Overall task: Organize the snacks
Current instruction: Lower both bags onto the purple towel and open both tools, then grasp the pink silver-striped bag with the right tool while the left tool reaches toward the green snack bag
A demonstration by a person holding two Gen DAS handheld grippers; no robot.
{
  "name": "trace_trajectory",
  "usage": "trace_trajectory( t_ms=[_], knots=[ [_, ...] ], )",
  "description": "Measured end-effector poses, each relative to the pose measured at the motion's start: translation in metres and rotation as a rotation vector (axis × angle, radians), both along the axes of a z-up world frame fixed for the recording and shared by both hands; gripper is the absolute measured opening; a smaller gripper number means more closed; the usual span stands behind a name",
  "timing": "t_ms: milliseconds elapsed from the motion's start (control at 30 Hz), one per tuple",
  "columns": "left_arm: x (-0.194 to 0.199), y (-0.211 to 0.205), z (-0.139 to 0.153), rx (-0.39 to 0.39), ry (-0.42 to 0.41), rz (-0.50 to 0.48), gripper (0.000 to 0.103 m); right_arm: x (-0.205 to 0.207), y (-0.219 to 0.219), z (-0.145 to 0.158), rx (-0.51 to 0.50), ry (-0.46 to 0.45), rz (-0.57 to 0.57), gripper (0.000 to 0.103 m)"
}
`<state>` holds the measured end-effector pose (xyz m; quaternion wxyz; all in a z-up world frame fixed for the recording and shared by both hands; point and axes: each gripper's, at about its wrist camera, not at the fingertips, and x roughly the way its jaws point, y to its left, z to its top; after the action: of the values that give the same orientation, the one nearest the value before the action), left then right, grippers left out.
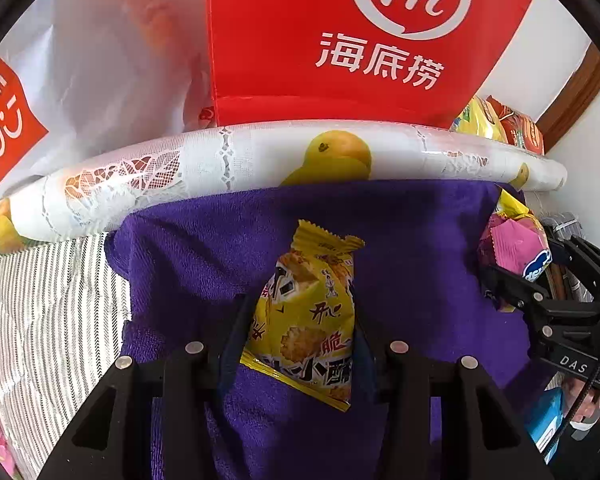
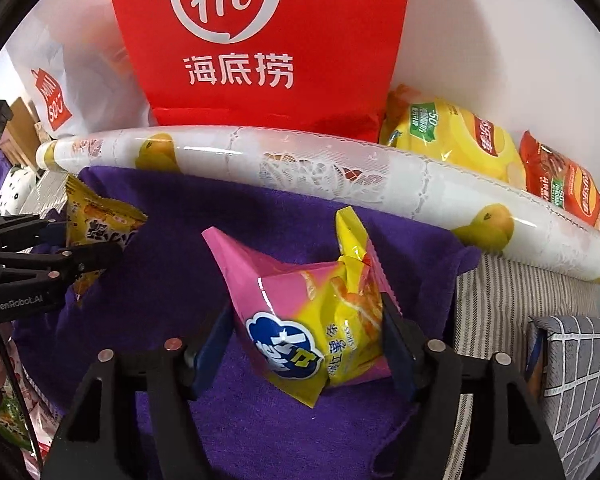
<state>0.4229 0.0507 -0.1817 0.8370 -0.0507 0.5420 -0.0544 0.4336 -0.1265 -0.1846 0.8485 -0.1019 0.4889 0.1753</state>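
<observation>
While both packets hang low over the purple towel (image 1: 412, 240), we judge we are setting snacks down: the left tongs (image 1: 300, 312) pinch the yellow foil cracker packet (image 1: 308, 312), while the right tongs (image 2: 308, 320) flank the pink-and-yellow crisp-stick bag (image 2: 300, 320), whether gripped or freed we cannot tell. Next, release and back off cleanly. Only the right view shows the yellow chip bag (image 2: 452, 140) far right, beside the red paper bag (image 2: 268, 40).

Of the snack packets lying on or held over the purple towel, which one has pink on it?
The packet between the right gripper jaws: pink and yellow with a blue-white logo. The other packet, in the left gripper, is all yellow.
</observation>
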Motion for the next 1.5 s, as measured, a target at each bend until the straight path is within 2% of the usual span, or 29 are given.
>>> trace_trajectory(
  t_ms=[133, 167, 233, 333, 533, 633, 733, 900, 1133, 1333, 1500],
  knots=[
    [0.000, 0.003, 0.001, -0.034, 0.004, -0.005, 0.048, -0.001, 0.001, 0.003, 0.020, -0.001, 0.008, 0.081],
    [0.000, 0.004, 0.002, -0.044, 0.006, -0.009, 0.051, -0.002, 0.001, 0.005, 0.027, -0.003, 0.014, 0.085],
    [-0.001, 0.009, 0.006, -0.063, -0.002, -0.010, 0.065, -0.005, 0.002, 0.009, 0.042, -0.015, 0.030, 0.086],
    [-0.004, 0.009, 0.015, -0.042, -0.035, -0.015, 0.070, -0.010, 0.003, 0.017, 0.046, -0.048, 0.039, 0.087],
    [-0.010, 0.019, 0.036, -0.058, -0.073, -0.016, 0.071, -0.021, 0.005, 0.043, 0.042, -0.125, 0.020, 0.087],
    [-0.016, 0.020, 0.050, -0.045, -0.102, -0.021, 0.071, -0.030, 0.005, 0.060, 0.031, -0.185, -0.010, 0.087],
    [-0.025, 0.017, 0.069, -0.023, -0.151, -0.029, 0.071, -0.040, 0.003, 0.073, 0.020, -0.204, -0.043, 0.087],
    [-0.054, 0.012, 0.103, 0.009, -0.238, -0.050, 0.071, -0.072, -0.007, 0.091, 0.014, -0.201, -0.119, 0.087],
    [-0.112, 0.008, 0.131, 0.030, -0.267, -0.047, 0.071, -0.138, -0.020, 0.111, 0.038, -0.272, -0.143, 0.087],
    [-0.163, 0.023, 0.137, -0.009, -0.264, -0.016, 0.071, -0.182, -0.029, 0.113, 0.124, -0.221, -0.157, 0.086],
    [-0.197, 0.035, 0.134, -0.011, -0.258, 0.013, 0.071, -0.220, -0.031, 0.105, 0.179, -0.185, -0.158, 0.086]
  ],
)
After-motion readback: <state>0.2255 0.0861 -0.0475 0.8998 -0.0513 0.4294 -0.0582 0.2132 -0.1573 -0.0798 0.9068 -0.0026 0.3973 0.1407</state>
